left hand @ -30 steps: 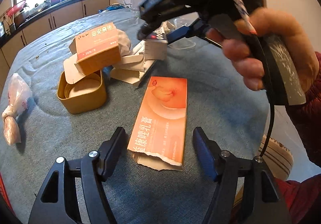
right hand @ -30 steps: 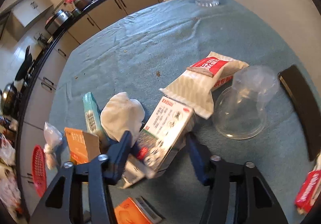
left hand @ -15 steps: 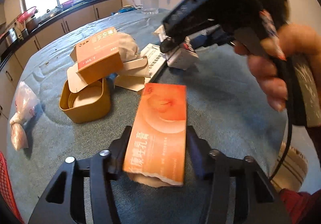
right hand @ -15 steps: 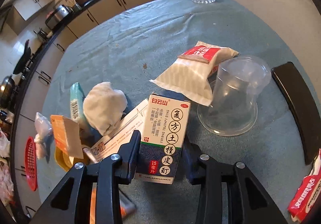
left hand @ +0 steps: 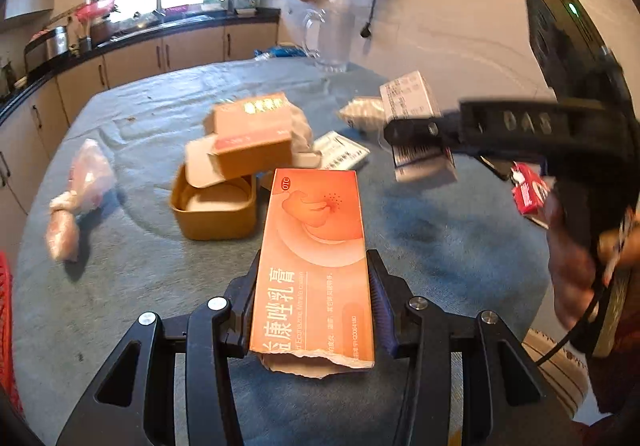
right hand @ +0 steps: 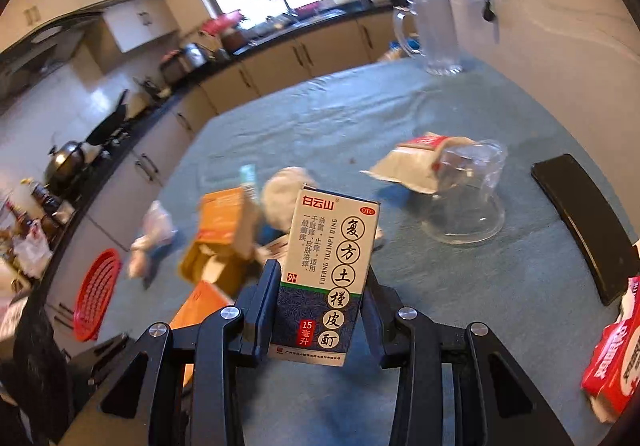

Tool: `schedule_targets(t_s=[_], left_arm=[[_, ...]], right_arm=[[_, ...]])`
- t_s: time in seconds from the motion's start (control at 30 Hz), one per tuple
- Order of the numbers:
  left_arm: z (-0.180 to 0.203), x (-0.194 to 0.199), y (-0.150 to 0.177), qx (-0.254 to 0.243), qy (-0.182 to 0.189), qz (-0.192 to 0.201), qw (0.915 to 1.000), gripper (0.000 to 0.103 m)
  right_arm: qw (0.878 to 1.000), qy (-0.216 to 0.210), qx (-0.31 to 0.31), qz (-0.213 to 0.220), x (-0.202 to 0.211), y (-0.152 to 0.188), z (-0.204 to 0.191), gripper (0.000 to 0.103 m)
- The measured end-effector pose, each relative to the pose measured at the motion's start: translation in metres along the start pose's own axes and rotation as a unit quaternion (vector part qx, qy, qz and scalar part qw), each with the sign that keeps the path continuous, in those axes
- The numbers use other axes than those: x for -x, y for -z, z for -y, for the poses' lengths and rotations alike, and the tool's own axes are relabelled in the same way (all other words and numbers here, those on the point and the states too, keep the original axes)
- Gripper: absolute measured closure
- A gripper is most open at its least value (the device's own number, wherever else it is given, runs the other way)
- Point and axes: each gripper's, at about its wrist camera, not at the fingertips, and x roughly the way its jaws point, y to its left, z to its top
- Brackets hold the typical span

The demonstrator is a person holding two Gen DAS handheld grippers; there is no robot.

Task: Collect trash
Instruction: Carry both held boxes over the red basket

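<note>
Both boxes now lifted: left gripper (left hand: 312, 310) clamps orange carton (left hand: 314, 266), right gripper (right hand: 320, 310) clamps white-blue box (right hand: 326, 278). Thin card may buckle and slip.

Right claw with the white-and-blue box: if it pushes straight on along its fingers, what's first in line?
Probably the crumpled white tissue, directly beyond the white-and-blue box clamped in the right claw. The torn orange carton lies just left of that line. Depth is unclear.
</note>
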Motion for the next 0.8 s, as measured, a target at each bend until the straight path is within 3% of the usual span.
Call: schedule_targets(t_s=[0.43,0.8], left_arm=[[-0.038,0.061,0.01,0.044,-0.052,0.052,0.9963,0.058],[-0.121,0.126,0.026,0.109,-0.137,0.09,0.9805,0.058]], right_arm=[[0.997,-0.058,0.049,-0.018,-0.004,0.01,-0.053,0.062],[0.981,-0.145,0.109,-0.066,-0.032,0.016,-0.144,0.062]])
